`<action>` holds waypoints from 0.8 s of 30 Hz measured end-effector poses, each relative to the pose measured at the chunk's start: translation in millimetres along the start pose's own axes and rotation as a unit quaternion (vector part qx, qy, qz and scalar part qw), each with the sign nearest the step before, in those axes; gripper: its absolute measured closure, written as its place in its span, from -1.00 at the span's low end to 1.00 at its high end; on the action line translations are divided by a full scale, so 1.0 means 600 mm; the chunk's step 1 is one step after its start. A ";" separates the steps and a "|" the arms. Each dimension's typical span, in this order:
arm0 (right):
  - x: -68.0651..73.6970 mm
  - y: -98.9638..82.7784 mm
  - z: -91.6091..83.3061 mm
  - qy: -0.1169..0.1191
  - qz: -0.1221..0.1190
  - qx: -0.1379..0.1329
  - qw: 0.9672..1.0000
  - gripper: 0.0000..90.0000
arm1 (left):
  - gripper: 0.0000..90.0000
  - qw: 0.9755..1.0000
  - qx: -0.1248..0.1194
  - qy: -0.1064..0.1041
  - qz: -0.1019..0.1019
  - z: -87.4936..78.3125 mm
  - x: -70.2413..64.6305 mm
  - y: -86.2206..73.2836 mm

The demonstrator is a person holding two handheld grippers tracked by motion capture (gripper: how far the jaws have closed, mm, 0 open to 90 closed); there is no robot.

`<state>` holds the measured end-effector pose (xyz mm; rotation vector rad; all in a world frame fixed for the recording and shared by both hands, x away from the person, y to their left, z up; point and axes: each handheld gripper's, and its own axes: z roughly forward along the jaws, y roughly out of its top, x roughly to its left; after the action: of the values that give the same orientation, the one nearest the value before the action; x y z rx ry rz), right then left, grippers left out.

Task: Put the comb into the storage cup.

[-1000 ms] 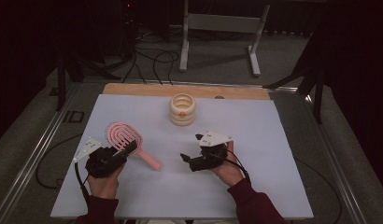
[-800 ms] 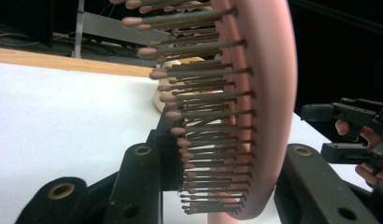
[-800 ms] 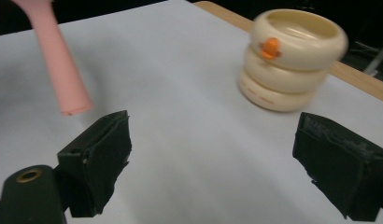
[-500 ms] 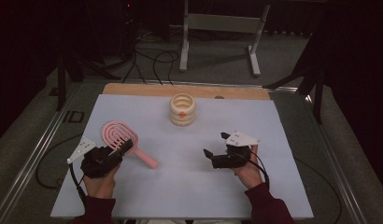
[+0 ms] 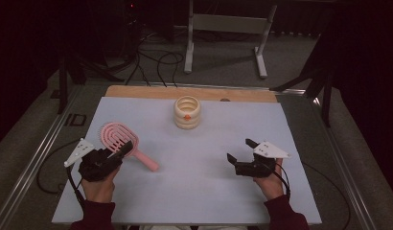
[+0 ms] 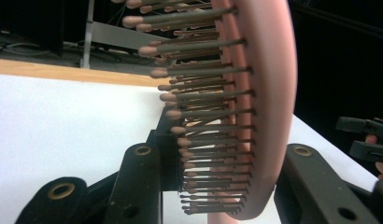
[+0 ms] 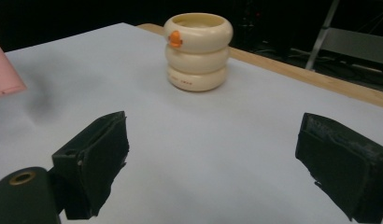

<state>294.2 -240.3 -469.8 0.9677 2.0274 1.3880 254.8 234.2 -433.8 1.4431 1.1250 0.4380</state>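
My left tool (image 5: 119, 152) is gripping a pink hairbrush (image 5: 119, 137) by its oval, slotted head, the brown bristles showing pale rounded tips, the handle angling over the tabletop (image 5: 199, 191). My right tool (image 5: 240, 151) is hanging open, well apart.

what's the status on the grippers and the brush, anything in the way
Left gripper shut on pink hairbrush, bristles between its jaws. Right gripper open, empty, apart from the brush. Cream ringed cup upright toward the far edge, nothing blocking.

The hairbrush (image 5: 119, 138) lies left on the table (image 5: 204, 191), the ringed holder (image 5: 187, 112) behind centre.
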 end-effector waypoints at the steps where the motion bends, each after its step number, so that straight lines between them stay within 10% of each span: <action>1: -0.003 -0.003 -0.003 -0.002 0.001 -0.005 1.000 -0.79 | 0.43 1.000 0.000 0.001 0.002 -0.001 0.000 0.002; 24: -0.016 -0.044 -0.044 -0.028 0.025 -0.025 0.999 -0.79 | 0.43 1.000 -0.017 0.003 0.022 0.010 0.003 0.039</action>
<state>273.7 -268.8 -484.8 1.0314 1.9302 1.4152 269.2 236.1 -414.2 1.4402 1.0870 0.4902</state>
